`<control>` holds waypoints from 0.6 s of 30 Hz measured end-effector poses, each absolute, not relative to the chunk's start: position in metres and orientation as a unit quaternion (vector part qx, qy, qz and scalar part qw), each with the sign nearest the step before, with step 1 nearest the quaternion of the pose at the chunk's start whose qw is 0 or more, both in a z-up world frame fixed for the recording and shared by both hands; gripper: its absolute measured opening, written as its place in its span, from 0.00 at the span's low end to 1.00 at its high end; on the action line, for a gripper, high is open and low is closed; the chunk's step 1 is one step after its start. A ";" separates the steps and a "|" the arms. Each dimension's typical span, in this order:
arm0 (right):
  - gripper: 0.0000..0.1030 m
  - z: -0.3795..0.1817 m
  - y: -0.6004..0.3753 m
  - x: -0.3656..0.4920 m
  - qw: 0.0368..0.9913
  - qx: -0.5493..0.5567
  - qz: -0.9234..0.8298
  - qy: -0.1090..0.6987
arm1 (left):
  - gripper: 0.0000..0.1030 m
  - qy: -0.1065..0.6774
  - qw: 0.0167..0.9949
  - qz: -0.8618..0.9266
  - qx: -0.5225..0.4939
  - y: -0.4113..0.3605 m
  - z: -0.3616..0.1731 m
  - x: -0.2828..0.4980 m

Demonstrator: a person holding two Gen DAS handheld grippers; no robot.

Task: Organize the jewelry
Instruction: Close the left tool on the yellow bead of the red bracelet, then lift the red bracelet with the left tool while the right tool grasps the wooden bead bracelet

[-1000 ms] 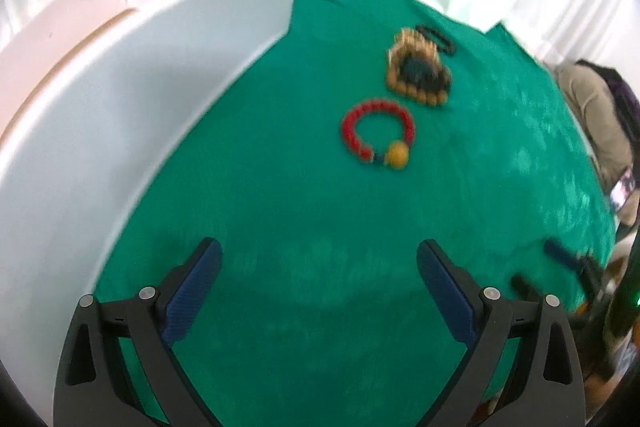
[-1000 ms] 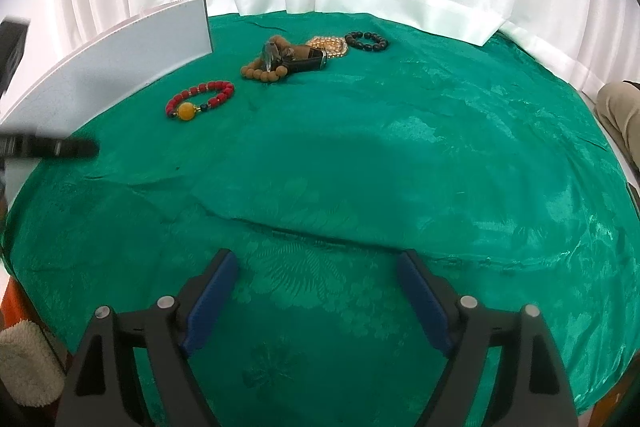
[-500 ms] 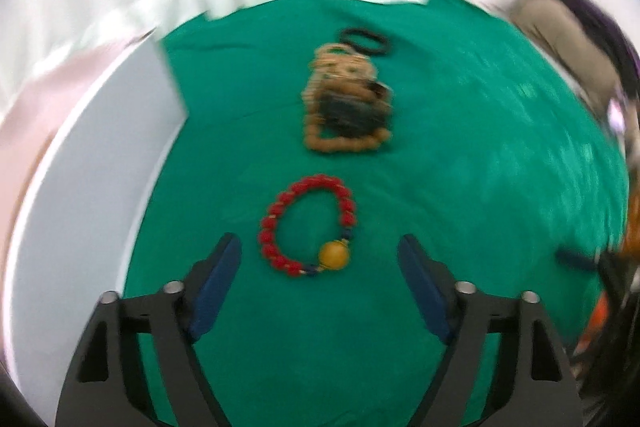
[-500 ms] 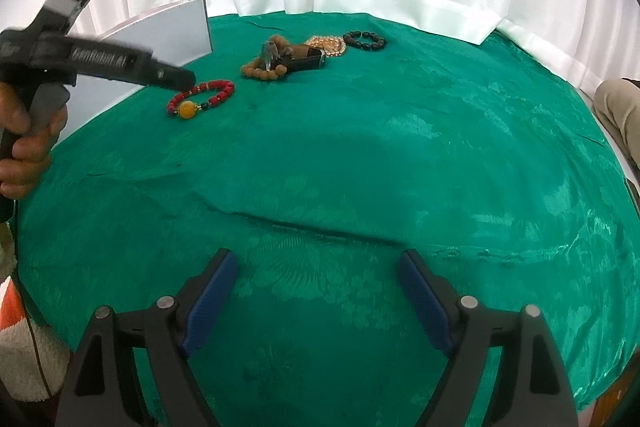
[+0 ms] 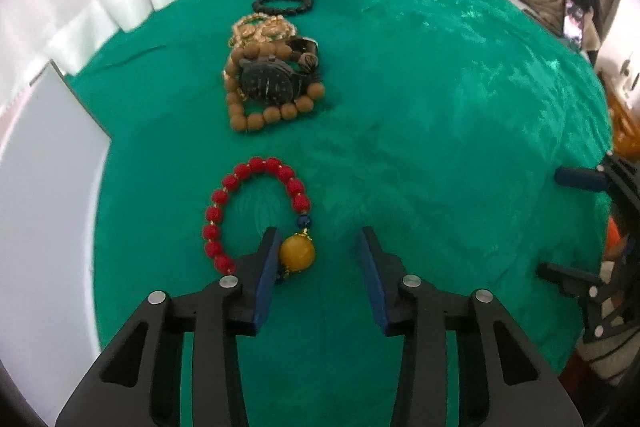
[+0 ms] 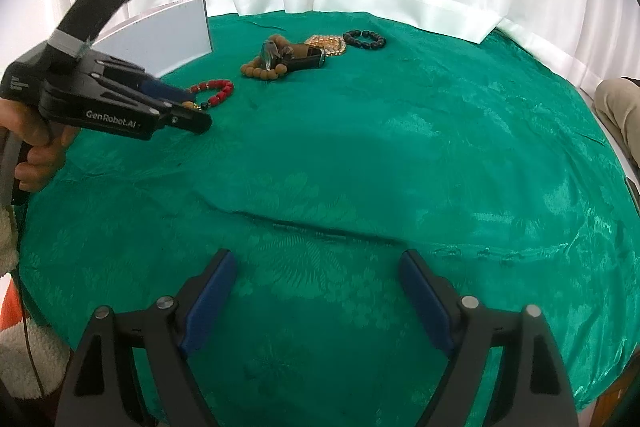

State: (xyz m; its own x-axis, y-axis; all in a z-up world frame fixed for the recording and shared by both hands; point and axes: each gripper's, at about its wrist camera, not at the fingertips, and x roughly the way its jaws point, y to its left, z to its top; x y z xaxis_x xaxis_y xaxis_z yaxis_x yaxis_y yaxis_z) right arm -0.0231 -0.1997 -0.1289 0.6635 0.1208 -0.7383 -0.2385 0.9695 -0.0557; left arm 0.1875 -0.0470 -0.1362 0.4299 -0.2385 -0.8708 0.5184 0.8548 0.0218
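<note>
In the last second I've swung my left hand-held gripper from the white board down onto the red bracelet. It's open, narrower than before, gripping nothing, its left finger inside the loop against the yellow bead. The right hand-held gripper waits wide open and empty over the near bench, so pickup looks next.

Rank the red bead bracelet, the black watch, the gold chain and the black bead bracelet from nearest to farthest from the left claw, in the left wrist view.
1. Red bead bracelet with amber bead: at the left claw.
2. Black watch on tan wooden beads: mid-cloth, beyond.
3. Gold chain: just behind the watch.
4. Black bead bracelet: farthest, near the curtain.
</note>
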 end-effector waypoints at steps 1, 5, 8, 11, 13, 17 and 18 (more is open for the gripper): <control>0.84 -0.129 -0.200 -0.023 0.909 -0.074 0.099 0.398 | 0.39 0.486 0.832 -0.229 0.140 -0.045 -0.136 0.188; 0.83 -0.129 -0.200 -0.023 0.909 -0.074 0.099 0.399 | 0.39 0.490 0.831 -0.228 0.129 -0.040 -0.136 0.189; 0.84 -0.129 -0.200 -0.023 0.909 -0.074 0.100 0.398 | 0.16 0.491 0.833 -0.221 0.127 -0.039 -0.136 0.189; 0.84 -0.129 -0.200 -0.023 0.909 -0.075 0.100 0.398 | 0.15 0.497 0.836 -0.214 0.094 -0.031 -0.135 0.188; 0.84 -0.128 -0.200 -0.022 0.906 -0.076 0.102 0.404 | 0.15 0.500 0.840 -0.203 0.059 -0.023 -0.135 0.188; 0.84 -0.116 -0.211 -0.004 0.882 -0.040 0.149 0.445 | 0.15 0.500 0.847 -0.174 -0.039 0.004 -0.131 0.180; 0.84 -0.107 -0.217 0.006 0.877 -0.012 0.167 0.451 | 0.15 0.497 0.848 -0.169 -0.063 0.011 -0.128 0.177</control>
State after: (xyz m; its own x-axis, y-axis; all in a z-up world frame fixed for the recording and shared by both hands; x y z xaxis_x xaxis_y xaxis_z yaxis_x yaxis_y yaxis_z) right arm 0.0063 -0.2173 -0.1074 0.5380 0.2820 -0.7943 -0.3043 0.9438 0.1290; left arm 0.1769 0.0107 -0.1280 0.4476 -0.3497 -0.8230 0.2252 0.9348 -0.2748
